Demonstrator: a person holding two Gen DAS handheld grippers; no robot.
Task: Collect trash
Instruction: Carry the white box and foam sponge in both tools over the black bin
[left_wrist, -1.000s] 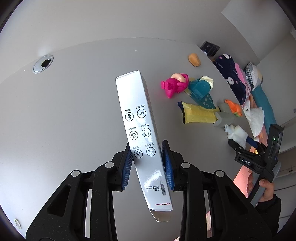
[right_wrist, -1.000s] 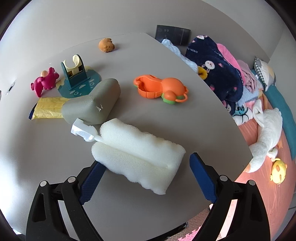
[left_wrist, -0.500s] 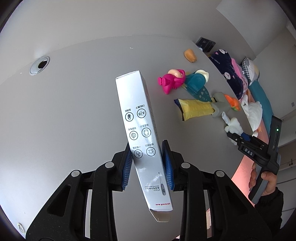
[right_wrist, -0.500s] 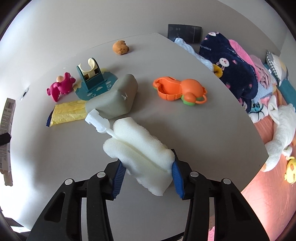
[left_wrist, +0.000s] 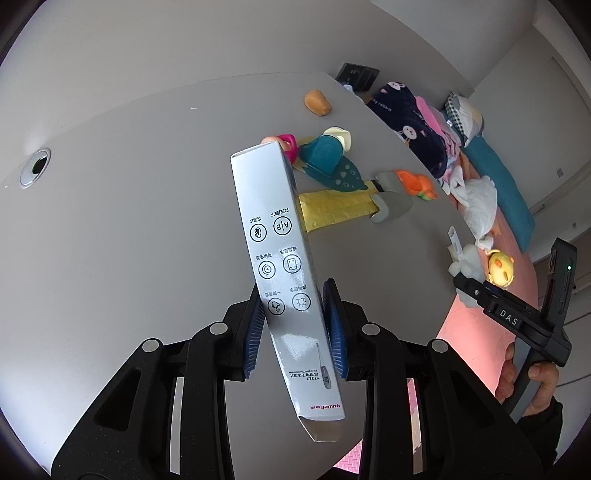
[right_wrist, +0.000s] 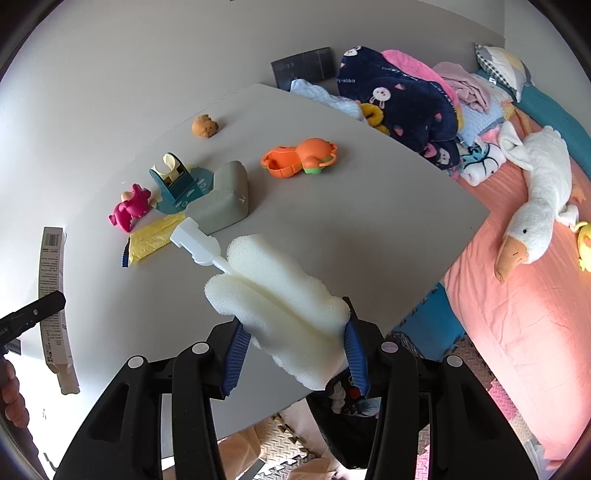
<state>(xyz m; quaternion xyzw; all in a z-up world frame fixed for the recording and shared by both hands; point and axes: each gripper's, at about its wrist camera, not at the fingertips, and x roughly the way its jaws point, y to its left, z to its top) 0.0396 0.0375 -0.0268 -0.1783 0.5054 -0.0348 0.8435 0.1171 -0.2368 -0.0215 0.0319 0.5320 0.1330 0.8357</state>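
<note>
Our right gripper (right_wrist: 293, 354), open around the white sponge brush (right_wrist: 273, 295) a second ago, now clamps it lifted off the grey table (right_wrist: 369, 206), while our left gripper (left_wrist: 295, 328) keeps squeezing the white box (left_wrist: 280, 258) aloft, both ready for binning.

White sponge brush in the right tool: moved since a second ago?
Yes. The sponge brush has been clamped and lifted off the table; its handle, earlier beside the grey foam block, now sits nearer the camera, in front of the yellow packet.

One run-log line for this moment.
left tongs: shut on white box | right tongs: shut on sponge brush | both held above table
</note>
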